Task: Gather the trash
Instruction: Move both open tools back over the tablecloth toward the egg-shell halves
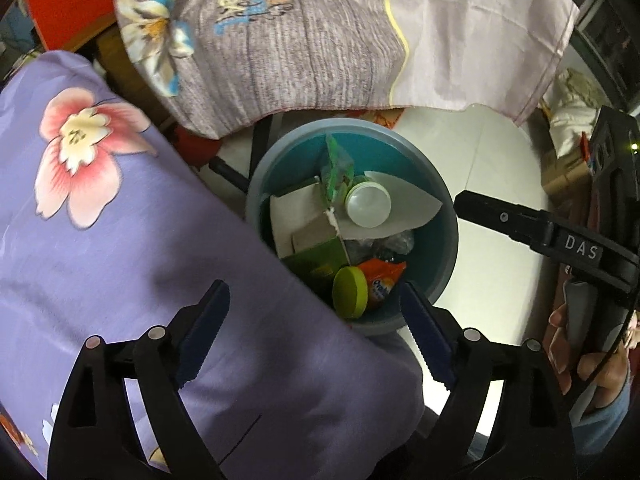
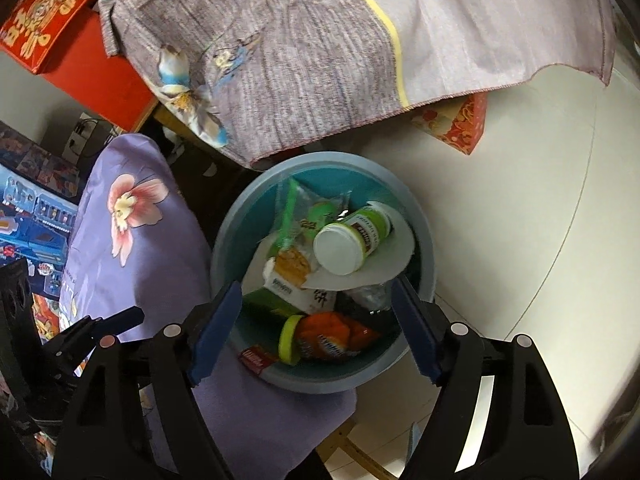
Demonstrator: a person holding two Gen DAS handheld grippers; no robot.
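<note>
I'm looking down into the bin [image 2: 426, 248], and it is already well filled: a white-capped bottle [image 2: 348, 236] lies on a sheet of paper [image 2: 394, 258], with a green packet [image 1: 336, 168] standing on edge behind it, a green carton [image 1: 320, 260], an orange wrapper [image 2: 336, 340] and a lime-green lid [image 1: 350, 292] lower down. So I judge most of the collecting is done. Whether any trash is left outside I can't really say; a small red packet [image 2: 254, 360] sits at the bin's near rim, and through the fisheye I cannot tell if it is inside or hanging over the edge.

My left gripper [image 1: 316, 330] hangs above the bin's near side, beside the purple floral cushion [image 1: 120, 240], its jaws spread wide with nothing between them. My right gripper [image 2: 316, 330] is over the bin too, jaws also well apart and empty, touching nothing. No item is in hand on either side.
</note>
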